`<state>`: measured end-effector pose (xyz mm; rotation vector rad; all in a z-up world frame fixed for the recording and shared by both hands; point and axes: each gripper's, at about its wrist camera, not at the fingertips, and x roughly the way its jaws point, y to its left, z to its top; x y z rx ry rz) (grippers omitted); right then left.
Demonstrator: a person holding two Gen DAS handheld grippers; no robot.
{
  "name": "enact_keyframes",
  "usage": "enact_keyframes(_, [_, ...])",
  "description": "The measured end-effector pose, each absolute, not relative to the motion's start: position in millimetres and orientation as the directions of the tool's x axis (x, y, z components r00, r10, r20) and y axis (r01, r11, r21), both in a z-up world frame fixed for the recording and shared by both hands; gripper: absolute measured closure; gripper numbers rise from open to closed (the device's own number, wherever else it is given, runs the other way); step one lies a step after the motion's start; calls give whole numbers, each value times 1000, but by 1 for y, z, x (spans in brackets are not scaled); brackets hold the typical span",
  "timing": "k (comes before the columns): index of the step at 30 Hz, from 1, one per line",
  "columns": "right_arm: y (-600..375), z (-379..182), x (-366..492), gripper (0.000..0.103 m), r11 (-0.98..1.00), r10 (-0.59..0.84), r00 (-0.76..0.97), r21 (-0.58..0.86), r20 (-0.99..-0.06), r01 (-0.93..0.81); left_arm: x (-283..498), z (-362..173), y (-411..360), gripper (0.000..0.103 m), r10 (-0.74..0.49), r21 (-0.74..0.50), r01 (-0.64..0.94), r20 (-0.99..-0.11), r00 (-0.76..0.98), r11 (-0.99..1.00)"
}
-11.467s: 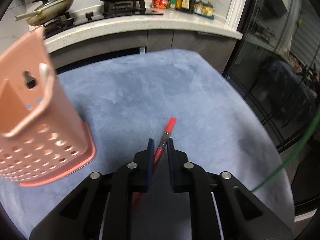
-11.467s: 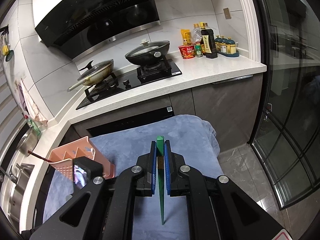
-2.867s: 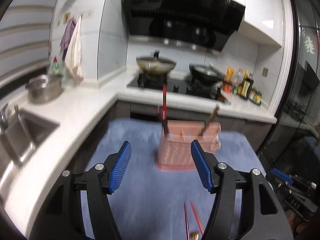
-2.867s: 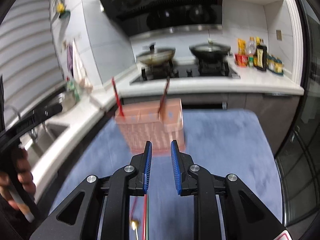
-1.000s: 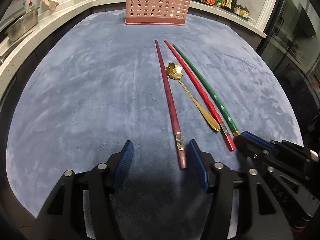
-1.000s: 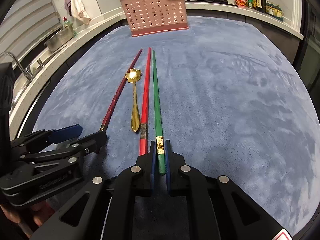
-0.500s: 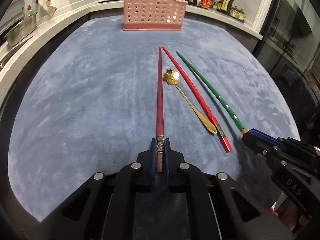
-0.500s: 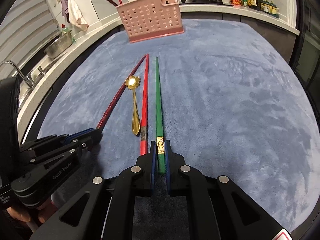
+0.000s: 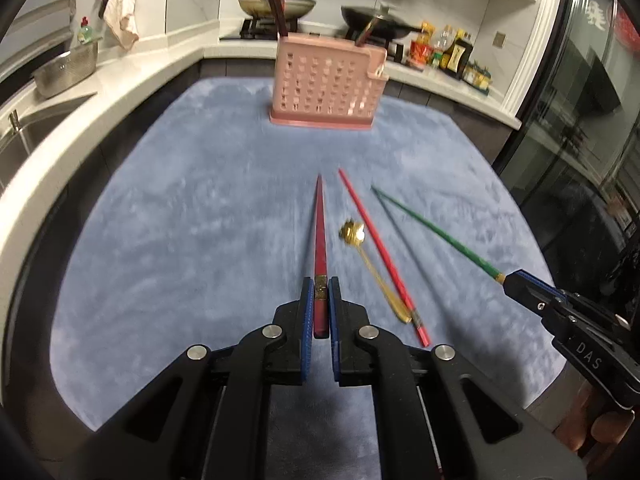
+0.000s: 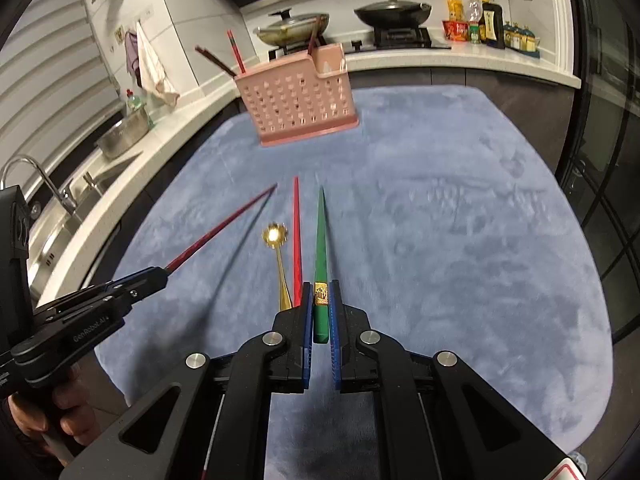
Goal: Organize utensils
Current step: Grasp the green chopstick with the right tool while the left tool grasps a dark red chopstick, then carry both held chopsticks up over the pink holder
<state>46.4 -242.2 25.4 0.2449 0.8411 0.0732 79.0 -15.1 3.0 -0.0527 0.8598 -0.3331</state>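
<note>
My left gripper point(image 9: 320, 285) is shut on a dark red chopstick point(image 9: 319, 232) and holds it above the blue mat point(image 9: 180, 220). My right gripper point(image 10: 321, 286) is shut on a green chopstick point(image 10: 321, 236), also lifted; it shows in the left wrist view point(image 9: 436, 232) too. A bright red chopstick point(image 9: 376, 248) and a gold flower spoon point(image 9: 370, 264) lie on the mat between them. The pink perforated utensil basket point(image 9: 326, 86) stands at the mat's far end with several chopsticks in it.
A white counter point(image 9: 132, 76) curves around the left and back, with a sink point(image 10: 52, 200), a steel bowl point(image 9: 66, 72), two pans on the stove point(image 10: 344, 16) and bottles point(image 10: 488, 20). A glass door point(image 9: 592, 112) is on the right.
Both grippers have lifted their chopsticks off the mat and risen, tips pointing toward the basket. The red chopstick and the spoon stay on the mat.
</note>
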Motion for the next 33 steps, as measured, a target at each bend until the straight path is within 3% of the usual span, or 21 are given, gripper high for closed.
enact_keyframes(11, [-254,68,51,96,964,139,727,260,-672,55,87,53,-6,96,-320,-186,266,-677,663,946])
enact_keyframes(33, [-278,119,57,96,953,112,808,294,-579,78,107,86,-1,96,-280,-168,228,-688,669,959])
